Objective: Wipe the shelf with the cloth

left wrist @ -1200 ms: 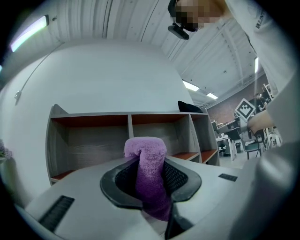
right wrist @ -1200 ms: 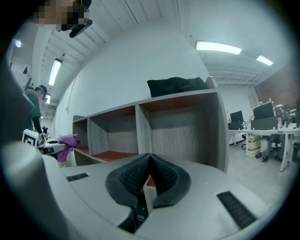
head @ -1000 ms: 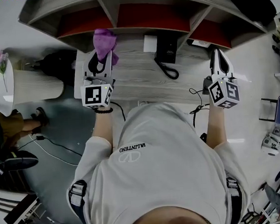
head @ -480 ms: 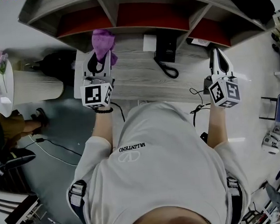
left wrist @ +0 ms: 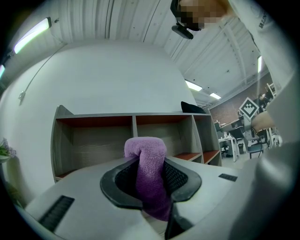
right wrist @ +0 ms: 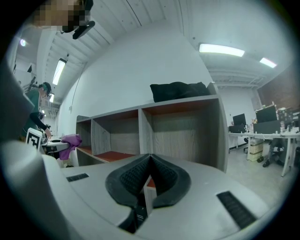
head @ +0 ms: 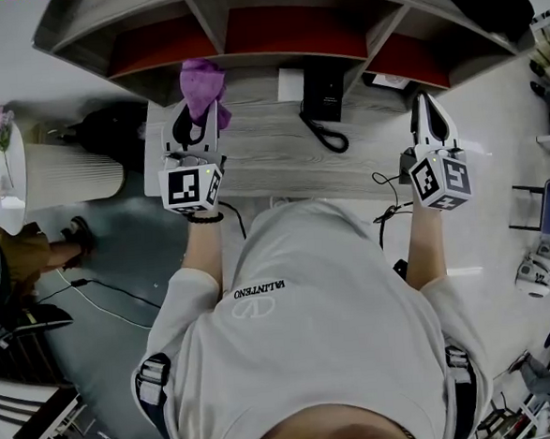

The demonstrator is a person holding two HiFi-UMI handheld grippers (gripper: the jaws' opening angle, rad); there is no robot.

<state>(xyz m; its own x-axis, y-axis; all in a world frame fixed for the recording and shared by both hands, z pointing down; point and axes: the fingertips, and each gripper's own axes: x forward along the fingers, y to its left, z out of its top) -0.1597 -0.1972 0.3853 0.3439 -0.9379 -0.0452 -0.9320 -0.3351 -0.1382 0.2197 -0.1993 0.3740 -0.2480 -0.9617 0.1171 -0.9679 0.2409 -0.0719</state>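
My left gripper (head: 198, 116) is shut on a purple cloth (head: 202, 83), held upright over the left part of the wood-grain desk (head: 270, 153), just in front of the shelf (head: 214, 16). In the left gripper view the cloth (left wrist: 149, 154) bulges out above the black pads, with the shelf's open compartments (left wrist: 133, 136) straight ahead. My right gripper (head: 426, 109) hangs over the desk's right end, shut, with nothing between its pads (right wrist: 136, 176). From the right gripper view the shelf (right wrist: 140, 133) stands close, and the cloth (right wrist: 70, 140) shows far to the left.
A black desk phone (head: 323, 98) with a coiled cord and a white card (head: 291, 84) sit mid-desk before the shelf. A dark bag (right wrist: 180, 90) lies on the shelf's top. A white ribbed round stand (head: 65, 172) is left of the desk; cables trail on the floor.
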